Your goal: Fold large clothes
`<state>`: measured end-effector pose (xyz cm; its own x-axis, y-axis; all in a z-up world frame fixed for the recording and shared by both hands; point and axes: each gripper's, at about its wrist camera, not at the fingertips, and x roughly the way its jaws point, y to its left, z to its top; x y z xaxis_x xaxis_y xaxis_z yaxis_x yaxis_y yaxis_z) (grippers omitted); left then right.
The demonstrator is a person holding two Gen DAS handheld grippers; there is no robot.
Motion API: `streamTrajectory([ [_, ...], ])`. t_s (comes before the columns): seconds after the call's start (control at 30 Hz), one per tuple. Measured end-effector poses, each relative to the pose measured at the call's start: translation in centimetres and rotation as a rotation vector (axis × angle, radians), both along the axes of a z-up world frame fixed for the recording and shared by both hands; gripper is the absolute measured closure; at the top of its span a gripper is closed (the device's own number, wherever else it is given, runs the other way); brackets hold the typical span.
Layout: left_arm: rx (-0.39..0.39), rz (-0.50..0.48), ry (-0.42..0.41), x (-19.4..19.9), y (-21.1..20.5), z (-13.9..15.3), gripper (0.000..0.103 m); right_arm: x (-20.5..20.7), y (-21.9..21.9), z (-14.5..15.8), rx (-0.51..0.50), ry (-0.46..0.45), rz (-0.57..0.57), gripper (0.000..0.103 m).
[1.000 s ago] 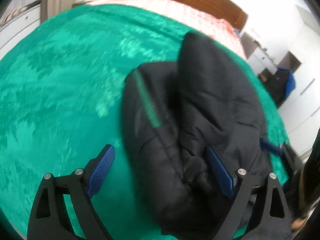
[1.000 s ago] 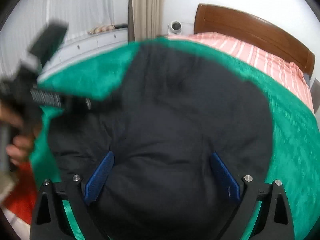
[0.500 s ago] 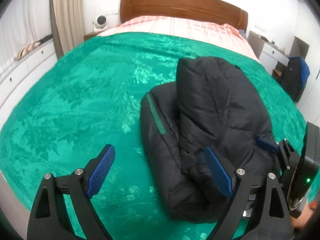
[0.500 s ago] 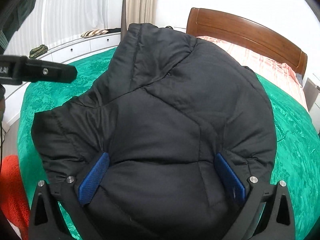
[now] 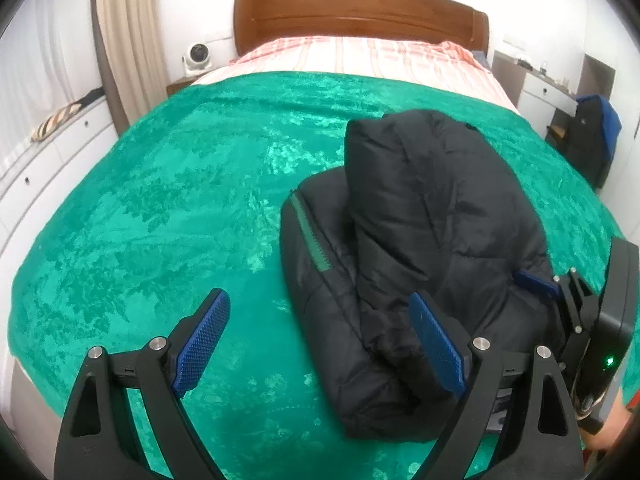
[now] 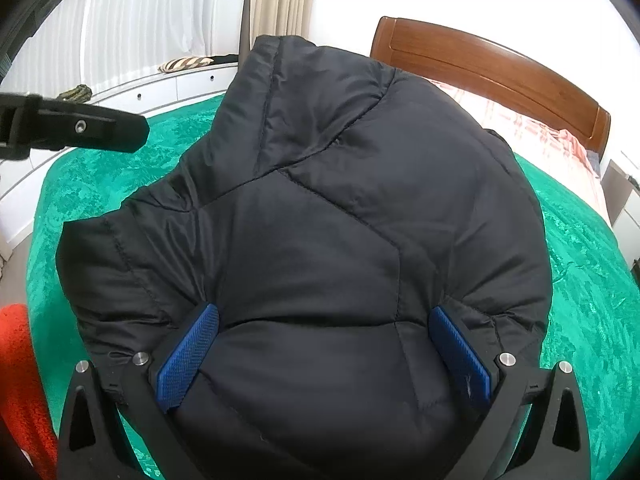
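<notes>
A black puffer jacket (image 5: 420,248) lies folded in a bundle on the green bedspread (image 5: 180,200), with a green zip strip along its left edge. My left gripper (image 5: 320,344) is open and empty, just above the bedspread at the bundle's near left corner. My right gripper (image 6: 320,356) is open, with its jaws standing wide on either side of the jacket's near edge (image 6: 320,260); it also shows in the left wrist view (image 5: 536,284) at the bundle's right side.
A wooden headboard (image 5: 360,12) and a striped pink sheet (image 5: 360,56) lie at the far end. White drawers (image 5: 40,160) run along the left. A dark chair (image 5: 592,136) stands at the right. Something red (image 6: 20,380) lies by the bed's near left edge.
The left gripper has drawn back and steadied, so the whole bundle shows. The right gripper has stayed against the jacket's near edge. The jacket lies still.
</notes>
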<state>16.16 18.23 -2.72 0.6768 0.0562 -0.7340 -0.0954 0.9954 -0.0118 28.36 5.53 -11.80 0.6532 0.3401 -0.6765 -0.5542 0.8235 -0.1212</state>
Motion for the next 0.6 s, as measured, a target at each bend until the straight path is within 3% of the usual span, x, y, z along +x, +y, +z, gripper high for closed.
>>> streamTrajectory([
  [0.03, -0.014, 0.003, 0.009, 0.1, 0.3, -0.3, 0.011, 0.0, 0.1, -0.1, -0.006, -0.001, 0.000, 0.000],
  [0.13, -0.165, 0.032, 0.044, 0.2, 2.7, -1.8, 0.011, 0.2, 0.3, 0.1, -0.009, 0.014, 0.001, 0.000],
  [0.23, -0.428, 0.062, 0.056, -0.1, 7.0, -3.7, 0.011, 0.4, -0.6, 1.6, 0.031, 0.079, -0.004, 0.001],
  [0.3, -0.545, 0.075, 0.052, -0.4, 8.9, -4.5, 0.011, -0.1, -2.5, 3.1, 0.132, 0.131, -0.018, 0.001],
  [0.37, -0.606, 0.059, 0.055, -0.3, 9.7, -4.9, 0.011, -1.0, -5.8, 4.6, 0.287, 0.168, -0.042, 0.001],
  [0.47, -0.665, -0.012, 0.073, 0.7, 9.6, -5.4, 0.009, -1.5, -10.8, 5.4, 0.436, 0.209, -0.094, 0.001],
  [0.6, -0.702, -0.025, 0.124, 3.2, 9.2, -7.6, 0.009, 0.1, -17.5, 3.6, 0.574, 0.312, -0.207, 0.001],
])
